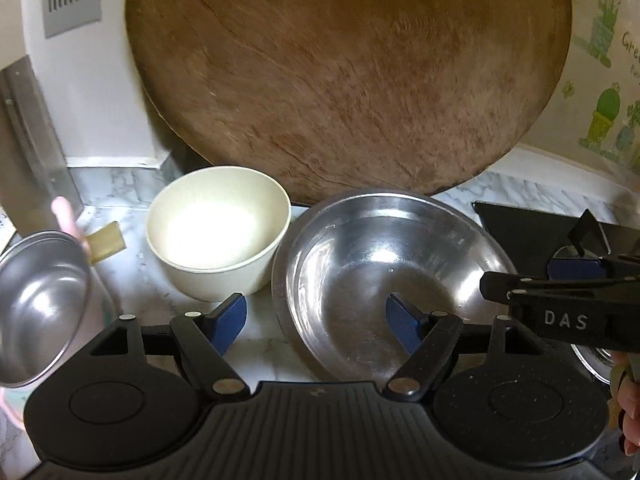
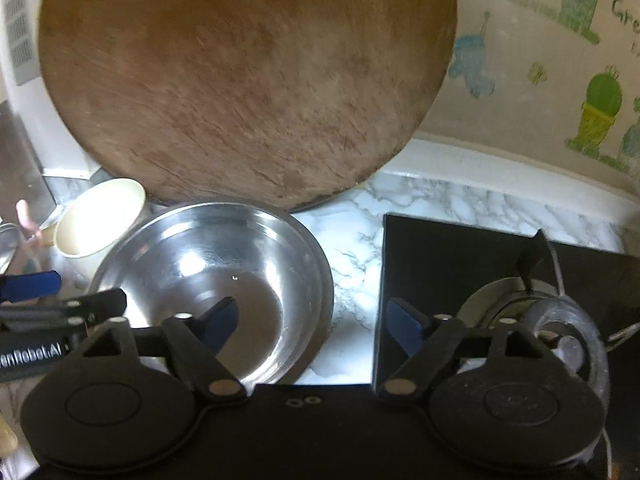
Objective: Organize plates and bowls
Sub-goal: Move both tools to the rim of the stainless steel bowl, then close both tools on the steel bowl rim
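Right, on my left feed a wide stainless steel bowl (image 1: pixel 384 280) sits on the white marble-veined desk (image 1: pixel 132 280), its inside shiny and smooth with a broad flat rim. Just beside it on the left, touching or nearly so, stands a cream bowl (image 1: pixel 218 236), matte, round and deep. Behind both leans a big round wooden chopping board (image 1: pixel 348 76), brown, scored with knife marks and fine cracks. At the far left edge a smaller steel bowl (image 1: pixel 40 304) is tilted, its hollow facing me.

My left gripper (image 1: pixel 316 316) hovers with its blue ribbed fingers (image 1: pixel 230 320) spread wide and holding nothing; one finger lies over the desk in front of the cream bowl, the other over the steel bowl's hollow, so the near rim sits between them.

My right gripper (image 2: pixel 314 322) is likewise spread and holding nothing: its left finger (image 2: pixel 220 320) hangs over the steel bowl (image 2: pixel 212 284), its right one over the edge of the black glass hob (image 2: pixel 460 264), with bare marble between. A metal burner (image 2: pixel 532 320) shows to the right.
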`<state>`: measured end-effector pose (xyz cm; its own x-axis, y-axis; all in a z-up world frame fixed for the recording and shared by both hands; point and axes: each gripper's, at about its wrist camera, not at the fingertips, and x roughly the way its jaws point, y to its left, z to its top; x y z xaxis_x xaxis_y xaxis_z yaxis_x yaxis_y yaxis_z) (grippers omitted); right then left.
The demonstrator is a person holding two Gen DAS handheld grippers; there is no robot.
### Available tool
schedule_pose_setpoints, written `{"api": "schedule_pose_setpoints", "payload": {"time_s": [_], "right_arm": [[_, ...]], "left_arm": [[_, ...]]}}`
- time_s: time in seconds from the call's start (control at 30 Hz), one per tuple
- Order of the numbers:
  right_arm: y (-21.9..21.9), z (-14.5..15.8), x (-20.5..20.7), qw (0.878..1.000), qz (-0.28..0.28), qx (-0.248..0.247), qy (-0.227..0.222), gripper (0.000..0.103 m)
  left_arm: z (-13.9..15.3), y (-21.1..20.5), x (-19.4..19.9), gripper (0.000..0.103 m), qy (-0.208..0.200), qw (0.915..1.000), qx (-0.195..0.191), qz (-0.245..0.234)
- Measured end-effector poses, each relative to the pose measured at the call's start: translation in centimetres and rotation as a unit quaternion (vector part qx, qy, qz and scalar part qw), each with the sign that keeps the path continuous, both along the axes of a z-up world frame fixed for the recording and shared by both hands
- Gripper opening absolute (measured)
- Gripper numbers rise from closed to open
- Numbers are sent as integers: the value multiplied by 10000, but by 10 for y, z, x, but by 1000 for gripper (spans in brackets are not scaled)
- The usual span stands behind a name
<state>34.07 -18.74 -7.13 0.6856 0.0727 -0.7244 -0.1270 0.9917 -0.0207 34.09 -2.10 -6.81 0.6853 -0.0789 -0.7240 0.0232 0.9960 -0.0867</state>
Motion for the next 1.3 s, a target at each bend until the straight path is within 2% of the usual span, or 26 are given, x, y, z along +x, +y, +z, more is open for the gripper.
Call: {"api": "schedule_pose_setpoints", "payload": {"time_s": [0.03,0.1,0.17,0.27,0.43,0.47,0.63,0.77,0.97,1.3], "right_arm": [[0,-3,3,10000,-17,-7,39,75],[2,-7,9,10000,-9,19,97,71],[2,-11,14,9998,-26,60,166,67],[3,-17,20,9995,-56,100,278,56],[3,-22,24,9991,-94,192,370,36],[3,-22,23,9991,-81,186,369,35],[4,-23,22,9992,-187,104,328,24],[2,-22,17,9987,-274,137,396,18],[6,-14,-3,9992,-224,67,327,18],[14,15,-59,9999,-46,61,125,18]], "left_arm": [[-2,0,3,76,33,10000,-25,27],[-6,2,8,66,111,9999,-88,38],[-9,4,13,61,208,9997,-125,67],[-14,8,19,54,300,9993,-192,117],[-17,16,25,35,454,9982,-328,199],[-17,17,26,29,480,9980,-362,203],[-18,20,27,15,506,9976,-361,302],[-17,22,24,14,509,9977,-338,288],[-6,23,4,14,396,9986,-256,224],[24,35,-58,14,257,9990,-245,277]]}}
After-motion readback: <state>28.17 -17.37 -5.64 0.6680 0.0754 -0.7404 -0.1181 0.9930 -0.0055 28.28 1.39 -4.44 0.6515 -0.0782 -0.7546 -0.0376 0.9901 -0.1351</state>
